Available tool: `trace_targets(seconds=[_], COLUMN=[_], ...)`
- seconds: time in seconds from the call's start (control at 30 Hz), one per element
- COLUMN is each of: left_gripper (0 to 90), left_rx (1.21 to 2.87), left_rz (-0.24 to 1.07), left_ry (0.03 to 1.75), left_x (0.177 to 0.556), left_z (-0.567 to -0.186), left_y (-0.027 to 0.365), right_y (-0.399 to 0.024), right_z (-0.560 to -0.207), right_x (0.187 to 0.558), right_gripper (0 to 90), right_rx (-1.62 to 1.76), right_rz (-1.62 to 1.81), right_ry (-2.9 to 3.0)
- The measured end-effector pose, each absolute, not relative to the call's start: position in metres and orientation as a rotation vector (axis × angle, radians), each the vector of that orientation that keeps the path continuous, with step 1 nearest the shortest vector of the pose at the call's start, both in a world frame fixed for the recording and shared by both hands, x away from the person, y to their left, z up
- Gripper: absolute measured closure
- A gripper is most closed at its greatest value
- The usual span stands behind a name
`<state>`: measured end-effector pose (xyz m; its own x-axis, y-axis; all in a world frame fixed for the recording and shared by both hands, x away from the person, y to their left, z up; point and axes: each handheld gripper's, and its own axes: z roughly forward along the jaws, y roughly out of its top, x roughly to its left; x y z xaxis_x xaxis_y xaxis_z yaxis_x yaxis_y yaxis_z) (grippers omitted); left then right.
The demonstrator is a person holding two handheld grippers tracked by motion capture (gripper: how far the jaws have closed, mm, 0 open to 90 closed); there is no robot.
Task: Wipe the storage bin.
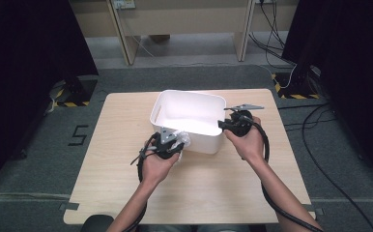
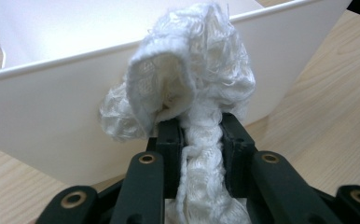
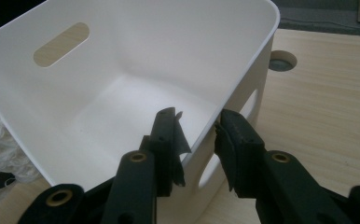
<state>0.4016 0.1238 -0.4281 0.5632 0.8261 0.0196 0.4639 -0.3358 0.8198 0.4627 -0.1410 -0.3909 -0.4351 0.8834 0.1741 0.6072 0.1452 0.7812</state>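
A white plastic basket (image 1: 189,95) stands on the wooden table (image 1: 121,174), a little behind its middle. My left gripper (image 1: 171,146) is at the basket's near left corner, shut on a bunched white lacy cloth (image 2: 192,70) that rises beside the outer wall (image 2: 52,116). In the high view the cloth (image 1: 181,139) shows just in front of the basket. My right gripper (image 1: 226,123) sits at the basket's right wall. Its jaws (image 3: 199,122) straddle that wall above a handle slot, one inside and one outside, closed on the rim. The inside of the basket (image 3: 122,93) is bare.
A round cable hole (image 3: 282,60) is set in the tabletop beyond the basket. Desk legs and cables (image 1: 271,29) stand on the grey floor behind the table. Dark curtains hang at both sides.
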Motion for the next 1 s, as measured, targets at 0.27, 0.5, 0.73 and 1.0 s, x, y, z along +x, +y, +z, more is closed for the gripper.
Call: trace_targets(seconds=[0.27, 0.5, 0.73, 1.0], left_gripper=[73.1, 72.9, 72.9, 72.9], left_rx=[1.988, 1.982, 1.981, 1.989], left_rz=[0.577, 0.575, 0.574, 0.569], left_ry=[1.019, 1.022, 1.023, 1.025], left_x=[0.4008, 0.4006, 0.4016, 0.4026], left_z=[-0.4231, -0.4227, -0.4242, -0.4261], left_y=[0.1212, 0.1198, 0.1196, 0.1189], right_y=[-0.1411, -0.1411, -0.141, -0.1411], right_z=[-0.391, -0.391, -0.391, -0.391], right_x=[0.4629, 0.4627, 0.4627, 0.4628], right_gripper=[68.3, 68.2, 68.2, 68.2], right_rx=[1.439, 1.448, 1.446, 1.447], right_rz=[1.185, 1.187, 1.185, 1.185], right_ry=[2.101, 2.098, 2.099, 2.098])
